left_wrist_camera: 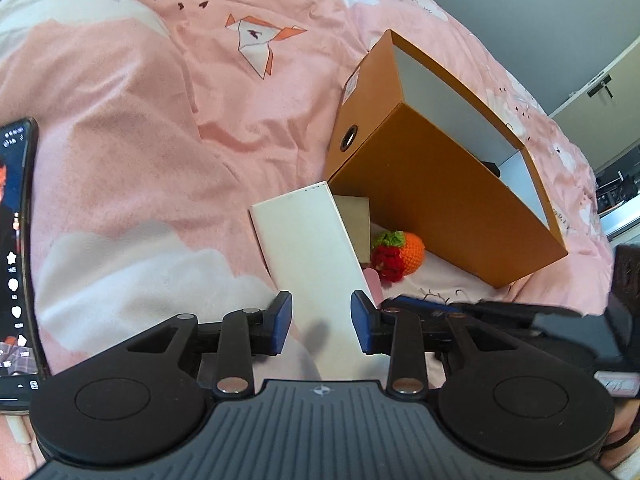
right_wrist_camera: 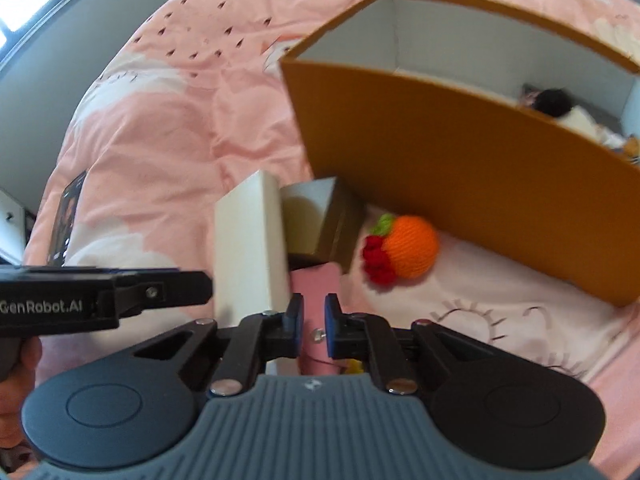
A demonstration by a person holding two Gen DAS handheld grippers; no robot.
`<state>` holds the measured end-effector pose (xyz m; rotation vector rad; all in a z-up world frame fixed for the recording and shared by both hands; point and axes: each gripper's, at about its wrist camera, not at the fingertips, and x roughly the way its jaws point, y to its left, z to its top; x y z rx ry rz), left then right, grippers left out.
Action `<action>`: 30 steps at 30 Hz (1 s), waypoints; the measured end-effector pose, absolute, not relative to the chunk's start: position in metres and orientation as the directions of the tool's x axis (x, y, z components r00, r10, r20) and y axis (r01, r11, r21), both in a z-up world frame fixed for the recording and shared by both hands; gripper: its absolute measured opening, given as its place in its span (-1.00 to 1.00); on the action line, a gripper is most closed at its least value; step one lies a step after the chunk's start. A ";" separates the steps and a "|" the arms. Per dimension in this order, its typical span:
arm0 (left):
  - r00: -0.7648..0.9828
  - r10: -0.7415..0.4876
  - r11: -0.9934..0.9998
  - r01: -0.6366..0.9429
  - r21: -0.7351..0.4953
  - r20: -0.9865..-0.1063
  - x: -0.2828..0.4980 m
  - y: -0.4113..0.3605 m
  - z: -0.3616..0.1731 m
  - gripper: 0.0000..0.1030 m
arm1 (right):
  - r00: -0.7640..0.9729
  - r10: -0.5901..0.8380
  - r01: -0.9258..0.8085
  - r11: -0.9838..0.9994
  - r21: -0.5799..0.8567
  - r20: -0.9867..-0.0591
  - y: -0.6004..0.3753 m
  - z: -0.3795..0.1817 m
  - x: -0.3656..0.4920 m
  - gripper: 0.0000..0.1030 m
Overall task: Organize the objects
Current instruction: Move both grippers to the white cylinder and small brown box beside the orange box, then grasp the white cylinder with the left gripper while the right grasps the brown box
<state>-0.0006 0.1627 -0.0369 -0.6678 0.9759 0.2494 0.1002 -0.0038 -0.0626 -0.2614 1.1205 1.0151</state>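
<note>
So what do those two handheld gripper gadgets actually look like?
Each is a grey ribbed body flanked by two round black discs, with black linkage arms on silver rivets ending in blue-padded fingers. The left gripper shows white "GenRobot.AI" lettering on its side, seen from the right gripper.

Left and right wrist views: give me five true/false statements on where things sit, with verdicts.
1. The orange box is open on top. True.
2. The knitted orange toy lies inside the orange box. False: it lies on the pink bedspread, outside, beside the box's wall.
3. A white box stands between the left gripper's fingers. True.
4. The phone has a dark screen. False: its screen is lit.
5. The right gripper has nothing between its fingers. False: a pink item sits between them.
</note>
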 end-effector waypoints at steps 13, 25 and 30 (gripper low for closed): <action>0.536 -0.093 0.750 -0.517 -0.413 -0.839 -0.001 0.168 -0.030 0.08 | -0.075 0.620 -0.791 0.440 0.424 -0.781 -0.002 -0.056 0.090 -0.97; 0.471 -0.026 0.778 -0.544 -0.314 -0.882 0.007 0.170 -0.043 0.06 | -0.207 0.635 -0.790 0.341 0.510 -0.745 0.013 -0.060 0.074 -1.00; 0.449 -0.013 0.788 -0.545 -0.286 -0.893 0.013 0.171 -0.054 0.03 | -0.192 0.631 -0.792 0.353 0.498 -0.752 0.011 -0.059 0.074 -1.00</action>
